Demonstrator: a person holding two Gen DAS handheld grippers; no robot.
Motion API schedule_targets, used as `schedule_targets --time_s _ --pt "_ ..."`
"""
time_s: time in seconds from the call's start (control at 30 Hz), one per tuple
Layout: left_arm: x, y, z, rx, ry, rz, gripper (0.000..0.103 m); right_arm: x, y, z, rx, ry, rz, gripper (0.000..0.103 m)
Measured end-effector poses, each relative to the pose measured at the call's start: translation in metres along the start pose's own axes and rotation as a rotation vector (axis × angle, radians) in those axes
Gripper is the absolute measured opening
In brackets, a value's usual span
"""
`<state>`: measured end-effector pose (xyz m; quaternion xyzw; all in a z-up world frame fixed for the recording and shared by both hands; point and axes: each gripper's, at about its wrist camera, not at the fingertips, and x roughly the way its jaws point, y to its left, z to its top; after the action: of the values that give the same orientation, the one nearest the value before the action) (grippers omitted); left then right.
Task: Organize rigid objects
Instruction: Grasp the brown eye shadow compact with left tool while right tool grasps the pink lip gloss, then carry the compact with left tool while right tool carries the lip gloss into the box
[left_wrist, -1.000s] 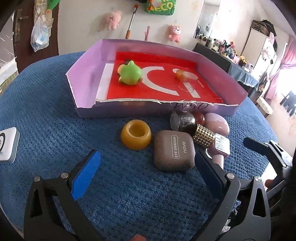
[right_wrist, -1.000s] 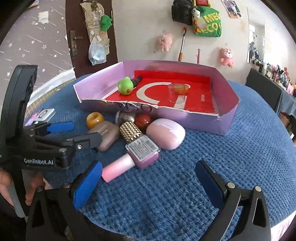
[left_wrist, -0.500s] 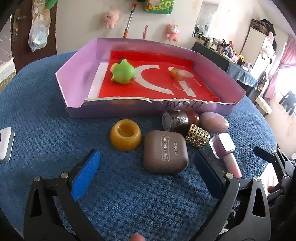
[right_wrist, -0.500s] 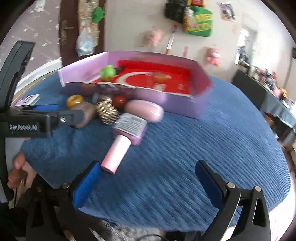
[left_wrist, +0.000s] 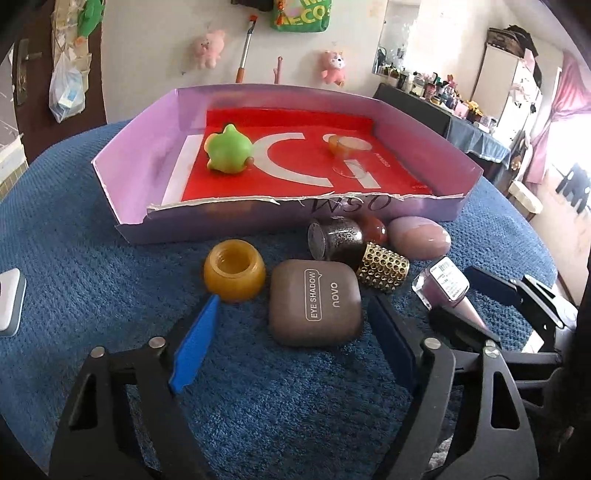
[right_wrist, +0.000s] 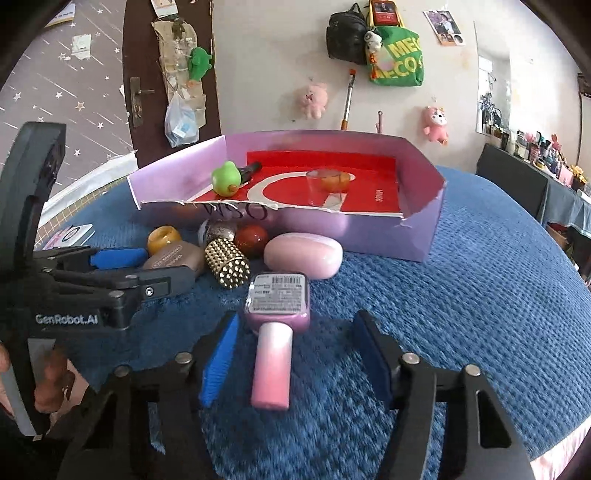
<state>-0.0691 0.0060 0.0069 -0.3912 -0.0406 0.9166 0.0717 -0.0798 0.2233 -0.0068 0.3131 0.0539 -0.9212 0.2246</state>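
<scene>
Right wrist: right gripper (right_wrist: 295, 363) jaws closing, not yet pinching nail polish bottle (right_wrist: 277, 325); glass, slick, grip pink cap. Left gripper (left_wrist: 291, 341) unclenched, closing around eyeshadow case (left_wrist: 314, 302).

Counter (left_wrist: 92, 280) was covered in rough blue waffle-knit cloth. Tray (left_wrist: 147, 122) looked like thin matt lilac cardboard with a torn front edge and a glossy red paper liner. Eye-shadow case (left_wrist: 314, 306) was smooth matt taupe plastic. Studded cap (left_wrist: 384, 267) was shiny gold metal-look. Amber jar (left_wrist: 234, 273) was waxy and translucent. Pink bottle (right_wrist: 277, 325) was glossy, with a paper label.
</scene>
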Motion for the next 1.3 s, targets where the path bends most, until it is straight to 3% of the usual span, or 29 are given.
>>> schedule_targets --time_s 0.2,0.3,0.33,0.37,0.7,1.3 --pt "0.001 -0.001 -0.001 0.014 -0.017 0.009 0.075 0.011 0.002 0.003 -0.034 -0.028 -0.011 0.058" --pt "0.002 -0.002 0.0 0.024 -0.024 0.006 0.066 0.013 0.002 0.003 -0.049 -0.042 -0.001 0.049" --pt "0.001 -0.003 0.0 0.024 -0.025 -0.01 0.056 0.013 0.003 0.003 -0.057 -0.044 -0.004 0.042" --pt "0.001 -0.003 0.0 0.024 -0.024 -0.027 0.049 0.012 0.004 0.004 -0.063 -0.041 -0.009 0.042" --pt "-0.012 -0.009 -0.002 0.058 -0.051 -0.038 0.049 0.004 0.004 0.008 -0.049 -0.009 0.027 0.042" --pt "-0.05 -0.002 0.006 0.038 -0.139 -0.04 0.049 -0.032 0.012 0.038 -0.049 -0.072 0.097 0.042"
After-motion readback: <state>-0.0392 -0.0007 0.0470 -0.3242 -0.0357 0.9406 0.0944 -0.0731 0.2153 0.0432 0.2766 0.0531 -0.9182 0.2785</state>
